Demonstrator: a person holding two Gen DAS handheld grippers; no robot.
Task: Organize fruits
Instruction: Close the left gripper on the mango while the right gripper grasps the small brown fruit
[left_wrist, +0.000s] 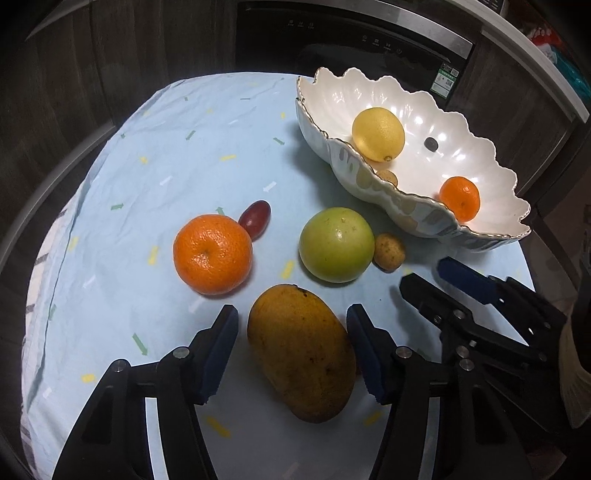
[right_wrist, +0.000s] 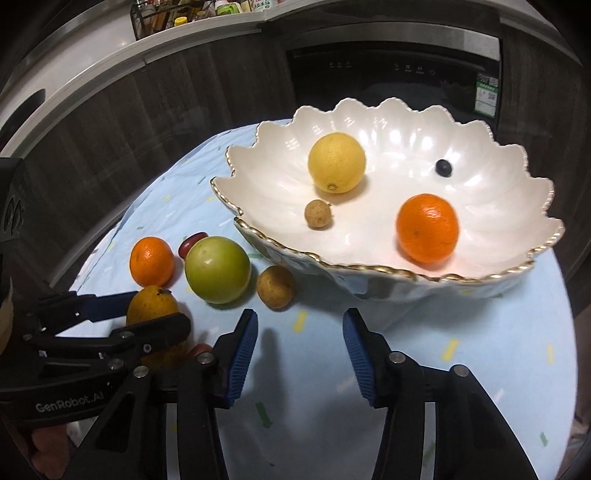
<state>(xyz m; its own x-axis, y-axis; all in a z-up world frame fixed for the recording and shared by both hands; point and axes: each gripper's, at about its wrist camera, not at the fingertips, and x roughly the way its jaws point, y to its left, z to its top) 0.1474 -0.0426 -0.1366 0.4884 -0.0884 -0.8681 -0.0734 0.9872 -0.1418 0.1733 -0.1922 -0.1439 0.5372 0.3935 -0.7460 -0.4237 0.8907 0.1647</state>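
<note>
The left gripper (left_wrist: 291, 326) is straddling the mango (left_wrist: 301, 354) on the worktop (left_wrist: 207, 147), its pads beside the fruit with slim gaps showing, not gripping. The right gripper (right_wrist: 300, 330) is hovering part open and empty over the cloth near the bowl (right_wrist: 491, 275), which is holding a lemon (right_wrist: 337, 162), an orange (right_wrist: 427, 228), a longan (right_wrist: 317, 213) and a blueberry (right_wrist: 443, 167)

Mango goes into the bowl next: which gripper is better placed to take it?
Left. The left gripper already straddles the mango, one pad on each side. The right gripper has only bare cloth between its jaws.
</note>
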